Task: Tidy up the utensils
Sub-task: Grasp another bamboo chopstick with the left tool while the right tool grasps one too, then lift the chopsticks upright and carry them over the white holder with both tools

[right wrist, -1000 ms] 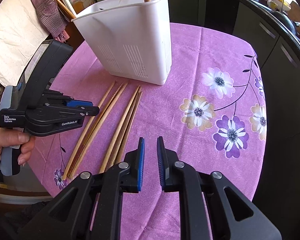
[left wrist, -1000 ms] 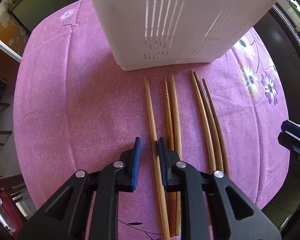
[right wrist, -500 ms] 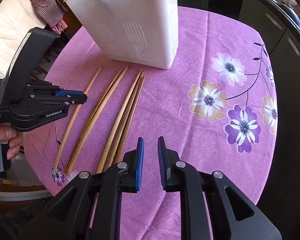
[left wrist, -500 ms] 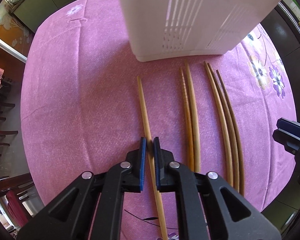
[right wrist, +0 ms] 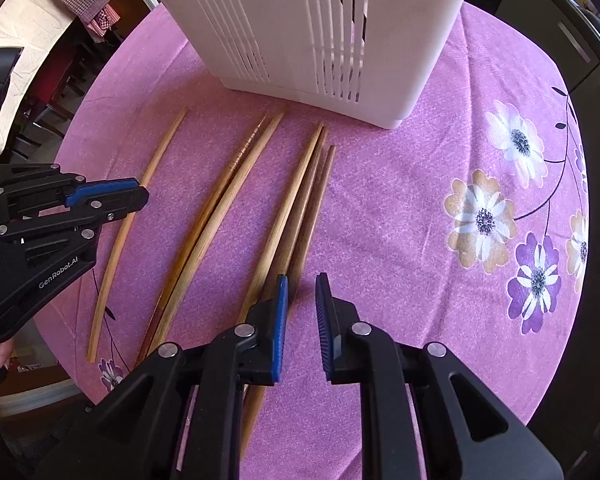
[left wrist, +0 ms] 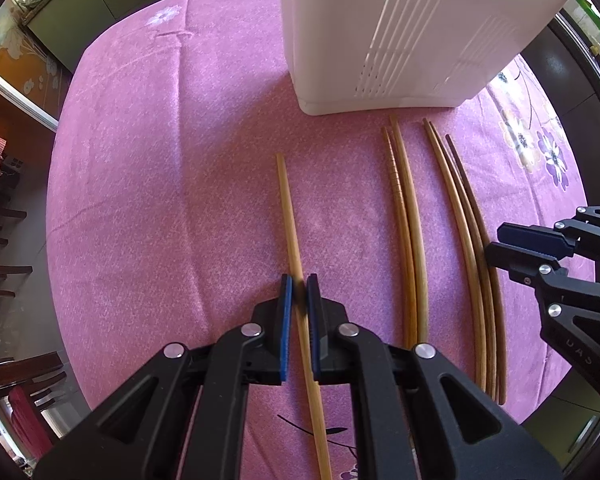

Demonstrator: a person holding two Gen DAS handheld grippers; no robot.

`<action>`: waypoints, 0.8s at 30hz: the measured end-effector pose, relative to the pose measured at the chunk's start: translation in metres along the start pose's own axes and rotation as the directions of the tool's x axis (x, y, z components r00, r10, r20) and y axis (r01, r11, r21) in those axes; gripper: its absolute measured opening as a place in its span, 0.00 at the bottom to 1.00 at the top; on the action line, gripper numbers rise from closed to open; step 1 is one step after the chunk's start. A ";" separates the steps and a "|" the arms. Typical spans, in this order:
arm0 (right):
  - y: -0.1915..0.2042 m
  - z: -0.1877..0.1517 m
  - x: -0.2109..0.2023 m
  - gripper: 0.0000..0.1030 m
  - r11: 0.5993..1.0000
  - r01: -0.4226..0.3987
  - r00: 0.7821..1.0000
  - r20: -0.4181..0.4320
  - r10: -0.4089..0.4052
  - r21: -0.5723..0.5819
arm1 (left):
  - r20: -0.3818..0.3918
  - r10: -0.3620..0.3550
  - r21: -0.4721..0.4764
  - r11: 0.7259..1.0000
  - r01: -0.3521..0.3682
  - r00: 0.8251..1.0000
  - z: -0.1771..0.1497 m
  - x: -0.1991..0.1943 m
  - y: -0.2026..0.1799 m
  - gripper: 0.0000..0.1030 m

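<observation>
A white slotted holder [left wrist: 400, 36] stood ahead of both tongs on a purple flowered cloth [left wrist: 160, 200]. Between it and the tongs lay six wooden chopsticks, tips toward the holder. The left tongs [left wrist: 299, 292] were pinched on a lone pale chopstick [left wrist: 288, 208], gripping it past its middle, toward the thick end. To its right lay a pair [left wrist: 406, 216], one stick ridged near the tip, and further right a cluster of three [left wrist: 466, 240], one darker brown. The right tongs [right wrist: 301, 292] were spread, holding nothing, with the cluster just to their left. Judging from the off-centre grip, the stick would likely swing when lifted, so it should be raised slowly, tilted upright, and lowered thick end first over the holder's rim. The sticks were long, slim, smooth and tapered, so probably apt to slip or roll.
</observation>
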State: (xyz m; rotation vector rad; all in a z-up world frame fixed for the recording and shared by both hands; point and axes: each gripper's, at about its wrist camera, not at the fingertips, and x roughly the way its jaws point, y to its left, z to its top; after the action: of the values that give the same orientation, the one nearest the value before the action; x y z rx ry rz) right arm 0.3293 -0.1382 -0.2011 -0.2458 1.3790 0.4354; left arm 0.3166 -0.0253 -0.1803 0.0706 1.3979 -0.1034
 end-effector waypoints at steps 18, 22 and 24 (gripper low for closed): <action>0.031 0.009 0.014 0.06 0.997 0.070 0.998 0.000 -0.070 -0.045 | -0.038 0.001 0.014 1.000 0.000 0.999 0.011 -0.002 0.016 0.08; 0.023 -0.003 -0.004 0.06 0.997 0.060 0.997 0.053 -0.057 -0.047 | -0.026 0.002 0.010 1.000 -0.002 1.000 0.012 -0.003 0.013 0.07; 0.017 -0.006 -0.021 0.06 0.998 0.051 0.994 0.098 -0.047 -0.044 | -0.015 0.003 0.010 1.000 -0.003 1.000 0.010 -0.005 0.012 0.06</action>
State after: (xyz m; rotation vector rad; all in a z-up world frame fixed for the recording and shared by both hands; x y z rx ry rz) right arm 0.3139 -0.1282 -0.1797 -0.2921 1.2661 0.4335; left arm 0.3269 -0.0146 -0.1739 0.0816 1.4122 -0.1078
